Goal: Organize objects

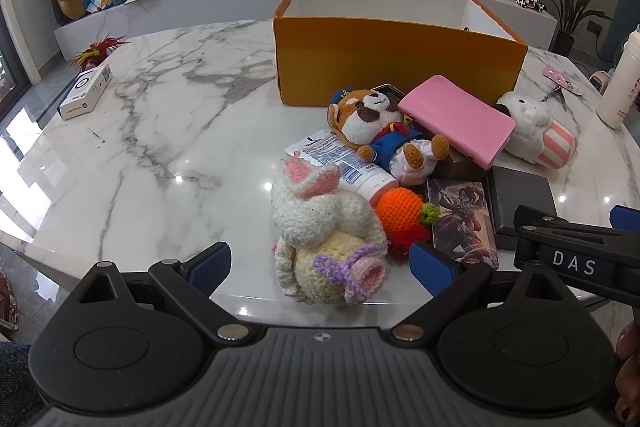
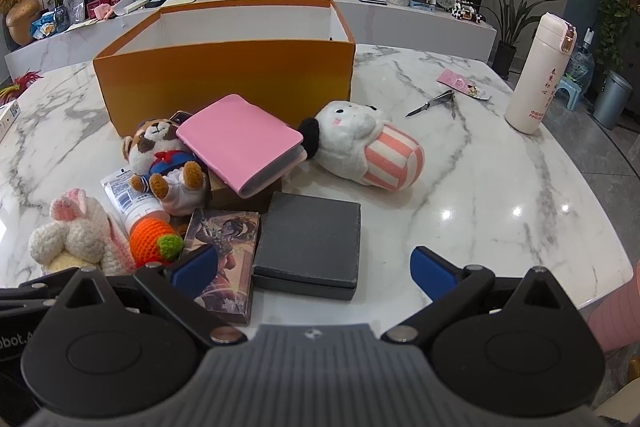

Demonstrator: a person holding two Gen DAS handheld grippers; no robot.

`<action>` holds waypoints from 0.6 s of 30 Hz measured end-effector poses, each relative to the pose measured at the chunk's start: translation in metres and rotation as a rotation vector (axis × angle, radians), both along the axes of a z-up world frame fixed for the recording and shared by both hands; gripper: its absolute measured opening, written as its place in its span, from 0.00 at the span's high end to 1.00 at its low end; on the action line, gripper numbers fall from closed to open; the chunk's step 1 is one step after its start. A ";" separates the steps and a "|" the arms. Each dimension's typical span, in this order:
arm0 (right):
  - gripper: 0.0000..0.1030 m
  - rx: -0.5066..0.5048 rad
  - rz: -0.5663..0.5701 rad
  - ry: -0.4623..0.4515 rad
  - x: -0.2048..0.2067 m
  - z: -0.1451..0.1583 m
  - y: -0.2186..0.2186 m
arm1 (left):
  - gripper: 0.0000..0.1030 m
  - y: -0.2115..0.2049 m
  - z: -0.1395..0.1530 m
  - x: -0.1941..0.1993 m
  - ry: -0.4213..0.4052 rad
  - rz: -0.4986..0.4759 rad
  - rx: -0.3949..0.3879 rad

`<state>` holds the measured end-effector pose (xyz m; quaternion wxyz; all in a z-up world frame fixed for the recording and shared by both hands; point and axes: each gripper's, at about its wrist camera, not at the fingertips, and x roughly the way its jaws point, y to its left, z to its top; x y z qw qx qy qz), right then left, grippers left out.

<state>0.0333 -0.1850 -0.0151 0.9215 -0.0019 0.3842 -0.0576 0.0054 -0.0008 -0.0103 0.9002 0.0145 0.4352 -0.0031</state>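
- Two grippers hang over the near edge of a white marble table, both with jaws spread wide and nothing between the pads.
- The left gripper frames a crocheted rabbit that lies at the near edge, not touched by either blue pad.
- The right gripper sits above a dark grey box and a picture card box just left of it.
- An open orange box, white inside, stands at the far side of the heap.
- Leaning against its front wall are a pink wallet and a plush dog in a blue suit.
- A white plush with a pink striped body lies to the right of the wallet.
- A lotion tube lies under the dog, touching a crocheted orange carrot.
- Far right stands a white bottle, with a small folding knife near it.
- A small white carton lies well apart at the far left.
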 end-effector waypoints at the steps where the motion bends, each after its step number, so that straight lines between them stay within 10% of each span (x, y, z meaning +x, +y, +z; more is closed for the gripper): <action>1: 0.01 0.000 0.000 0.000 0.000 0.000 0.000 | 0.00 0.000 0.000 0.000 0.001 -0.001 0.000; 18: 0.01 0.005 -0.014 0.000 0.001 0.000 -0.004 | 0.00 0.006 -0.003 0.001 -0.003 0.002 -0.024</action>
